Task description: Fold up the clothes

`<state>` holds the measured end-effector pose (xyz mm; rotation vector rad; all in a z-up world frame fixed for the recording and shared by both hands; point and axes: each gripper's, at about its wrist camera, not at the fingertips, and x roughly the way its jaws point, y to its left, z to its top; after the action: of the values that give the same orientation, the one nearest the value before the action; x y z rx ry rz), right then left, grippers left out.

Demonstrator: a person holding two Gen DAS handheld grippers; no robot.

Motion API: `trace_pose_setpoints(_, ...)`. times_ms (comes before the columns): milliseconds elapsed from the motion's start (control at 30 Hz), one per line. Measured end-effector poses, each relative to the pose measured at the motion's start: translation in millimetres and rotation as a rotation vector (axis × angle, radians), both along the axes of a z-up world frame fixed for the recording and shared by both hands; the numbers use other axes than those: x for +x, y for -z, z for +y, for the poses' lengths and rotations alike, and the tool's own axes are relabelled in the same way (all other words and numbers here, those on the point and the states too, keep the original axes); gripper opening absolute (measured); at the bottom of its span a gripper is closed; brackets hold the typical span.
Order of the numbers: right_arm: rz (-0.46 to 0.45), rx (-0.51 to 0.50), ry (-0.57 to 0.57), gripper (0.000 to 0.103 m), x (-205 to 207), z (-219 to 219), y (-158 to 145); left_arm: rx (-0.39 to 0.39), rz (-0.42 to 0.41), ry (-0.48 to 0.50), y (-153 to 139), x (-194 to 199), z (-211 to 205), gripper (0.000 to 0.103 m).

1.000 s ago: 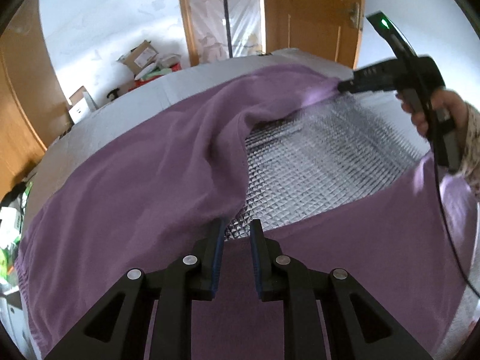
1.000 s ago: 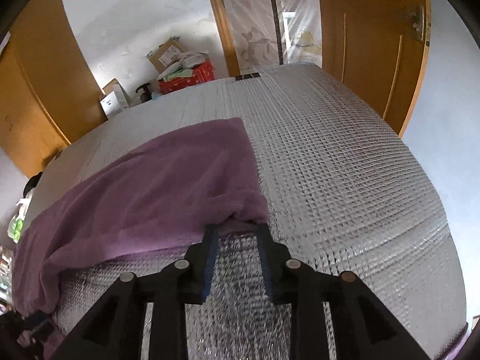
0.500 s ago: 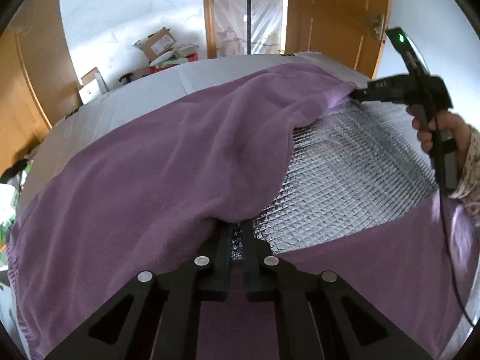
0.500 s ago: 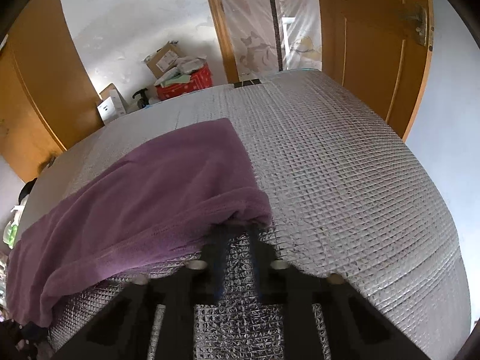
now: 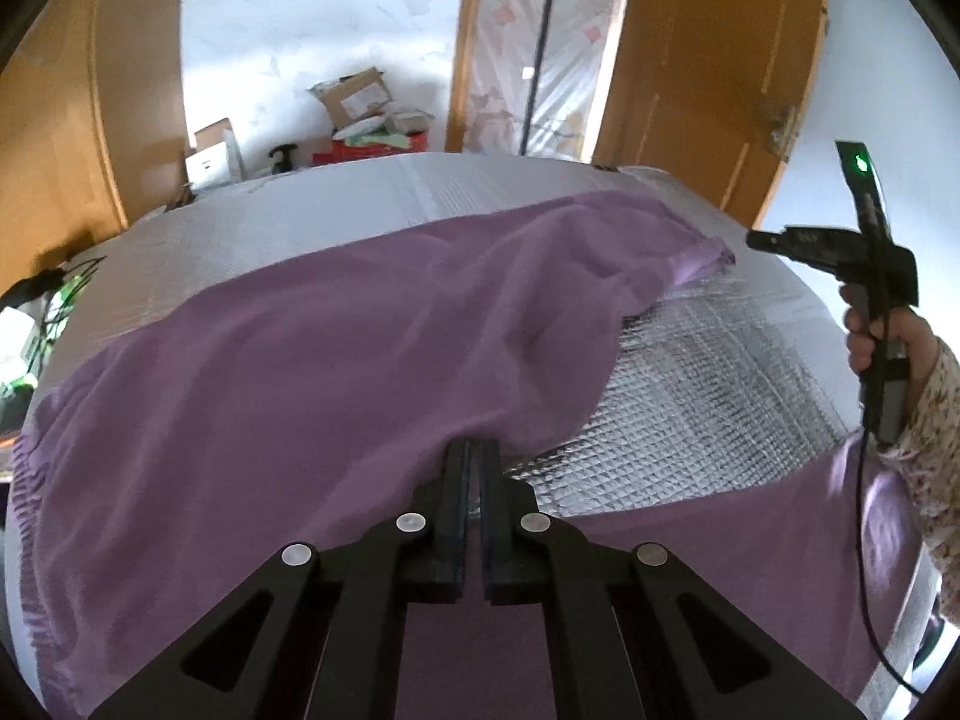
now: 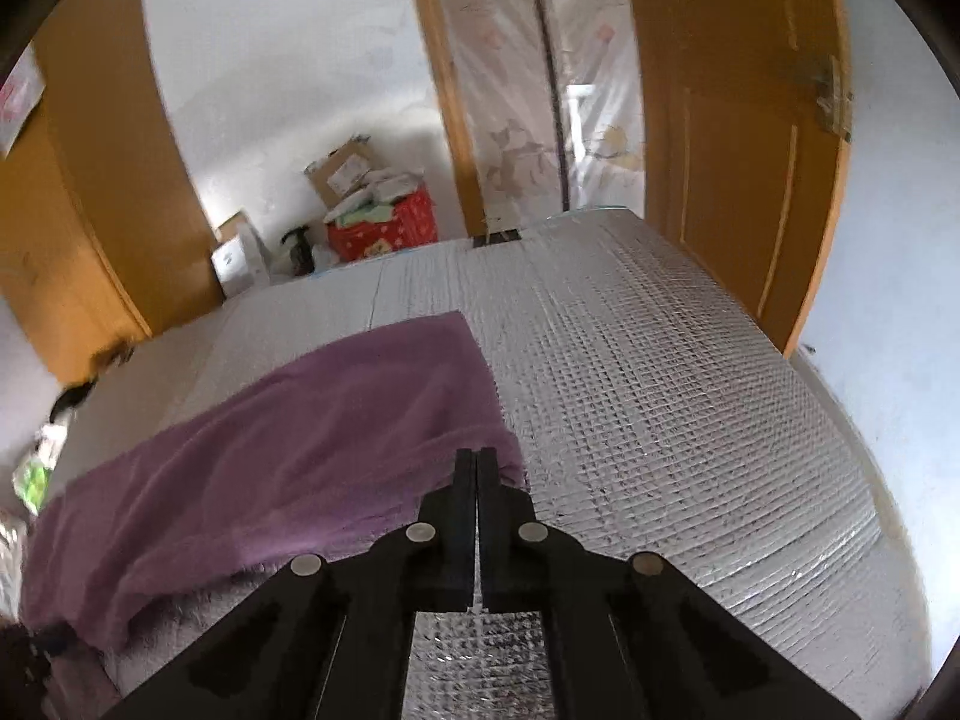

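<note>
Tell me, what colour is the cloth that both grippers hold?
The cloth is plain purple, without pattern. The left wrist view shows it best.

A bed (image 6: pixel 690 396) covered with a silver quilted foil sheet (image 5: pixel 708 396) was seen carrying the work. A purple cloth (image 5: pixel 312 372) was spread across its left and near parts, one edge raised off the sheet. Toward the blurred far end, the foil surface appeared bare.
</note>
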<state>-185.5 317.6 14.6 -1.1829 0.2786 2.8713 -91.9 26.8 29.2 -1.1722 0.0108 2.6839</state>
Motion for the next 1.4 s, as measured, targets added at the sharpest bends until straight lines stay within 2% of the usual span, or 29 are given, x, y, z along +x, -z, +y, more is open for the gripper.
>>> trace_pose_setpoints(100, -0.046, 0.001, 0.007, 0.003, -8, 3, 14, -0.025, 0.015, 0.025, -1, 0, 11, 0.004)
trace_pose_setpoints(167, -0.053, -0.024, 0.013, 0.013, -10, 6, 19, -0.022, 0.009, 0.058, -1, -1, 18, 0.012)
trace_pose_setpoints(200, -0.052, -0.041, 0.013, 0.023, -11, 8, 22, -0.019, 0.007, 0.074, -2, -2, 22, 0.018)
trace_pose_setpoints(233, -0.052, -0.057, 0.013, 0.029, -12, 10, 24, -0.015, 0.005, 0.088, -2, -2, 24, 0.018)
trace_pose_setpoints(400, -0.074, -0.055, -0.007, 0.03, -21, 7, 30, -0.072, -0.002, 0.135, 1, -4, 44, 0.02)
trace_pose_setpoints(567, -0.08, -0.08, -0.026, 0.036, -33, 8, 35, -0.149, -0.035, 0.145, 14, -11, 61, 0.02)
trace_pose_setpoints(667, -0.086, -0.042, -0.048, 0.038, -37, 2, 36, -0.171, -0.048, 0.128, 18, -17, 62, 0.02)
trace_pose_setpoints(733, -0.1, 0.003, -0.066, 0.038, -39, -3, 37, -0.154, -0.055, 0.114, 20, -20, 59, 0.02)
trace_pose_setpoints(833, -0.105, 0.005, -0.057, 0.038, -40, -4, 37, -0.115, -0.065, 0.096, 20, -23, 53, 0.02)
trace_pose_setpoints(900, -0.112, 0.036, -0.05, 0.031, -41, -7, 36, -0.083, -0.07, 0.086, 20, -25, 47, 0.018)
trace_pose_setpoints(933, -0.115, 0.052, -0.046, 0.024, -41, -8, 36, -0.067, -0.073, 0.082, 19, -26, 45, 0.009)
trace_pose_setpoints(967, -0.119, 0.061, -0.048, 0.015, -41, -10, 35, -0.046, -0.073, 0.075, 18, -26, 41, 0.007)
trace_pose_setpoints(1000, -0.114, 0.054, -0.044, 0.011, -41, -10, 33, -0.023, -0.072, 0.066, 17, -27, 37, 0.006)
trace_pose_setpoints(1133, -0.067, 0.049, -0.03, 0.008, -35, -13, 23, 0.032, -0.044, 0.032, 9, -23, 25, 0.001)
trace_pose_setpoints(1400, 0.03, 0.05, -0.014, 0.008, -5, -8, -9, 0.117, 0.009, -0.022, -7, -14, 2, 0.0)
